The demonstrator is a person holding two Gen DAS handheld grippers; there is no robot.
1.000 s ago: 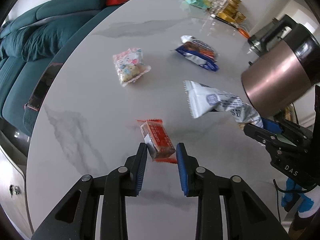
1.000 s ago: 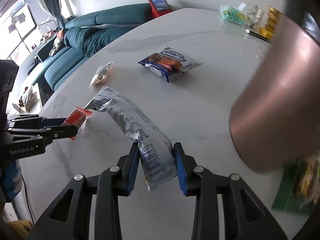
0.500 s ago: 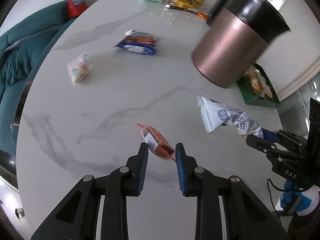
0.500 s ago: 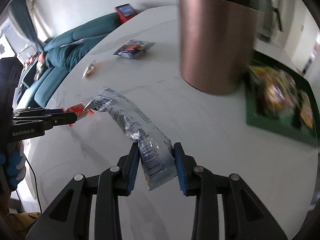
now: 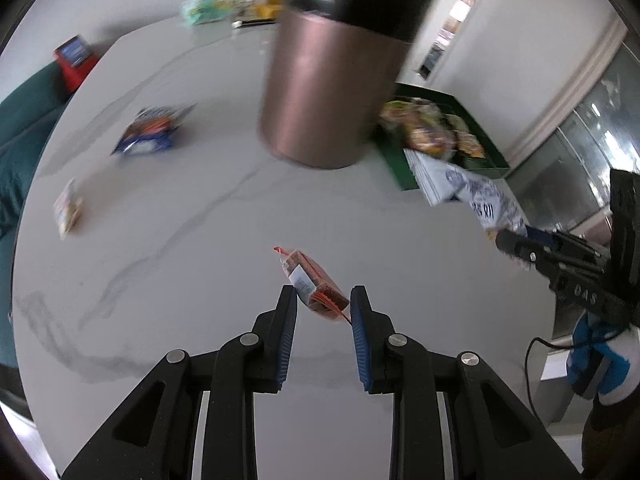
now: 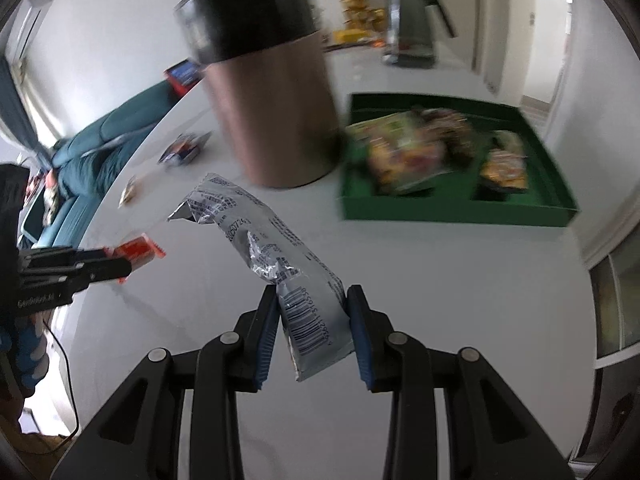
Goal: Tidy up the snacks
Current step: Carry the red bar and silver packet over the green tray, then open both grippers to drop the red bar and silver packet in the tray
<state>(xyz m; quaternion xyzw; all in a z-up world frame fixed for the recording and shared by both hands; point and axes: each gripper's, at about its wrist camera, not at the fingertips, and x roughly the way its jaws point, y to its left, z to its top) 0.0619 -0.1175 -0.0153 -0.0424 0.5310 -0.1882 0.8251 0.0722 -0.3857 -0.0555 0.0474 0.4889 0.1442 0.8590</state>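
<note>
My left gripper (image 5: 323, 304) is shut on a small red snack pack (image 5: 316, 286) and holds it above the white marble table (image 5: 180, 280). It also shows in the right wrist view (image 6: 138, 254). My right gripper (image 6: 311, 306) is shut on a long silver-white snack bag (image 6: 272, 256), lifted off the table; this bag also shows in the left wrist view (image 5: 468, 190). A green tray (image 6: 452, 212) holding several snack packs lies ahead of it to the right. A blue snack bag (image 5: 154, 132) and a small pale snack pack (image 5: 68, 210) lie on the table at the left.
A tall copper canister with a black lid (image 6: 268, 104) stands left of the green tray. A dark kettle (image 6: 408, 20) and gold tins (image 6: 356, 12) stand at the table's far end. A teal sofa (image 6: 100, 152) and a red device (image 5: 76, 54) are beyond the table's left edge.
Both grippers have swung to the right with their snacks, bringing the canister and the green tray closer and more central. Both grips are unchanged.
</note>
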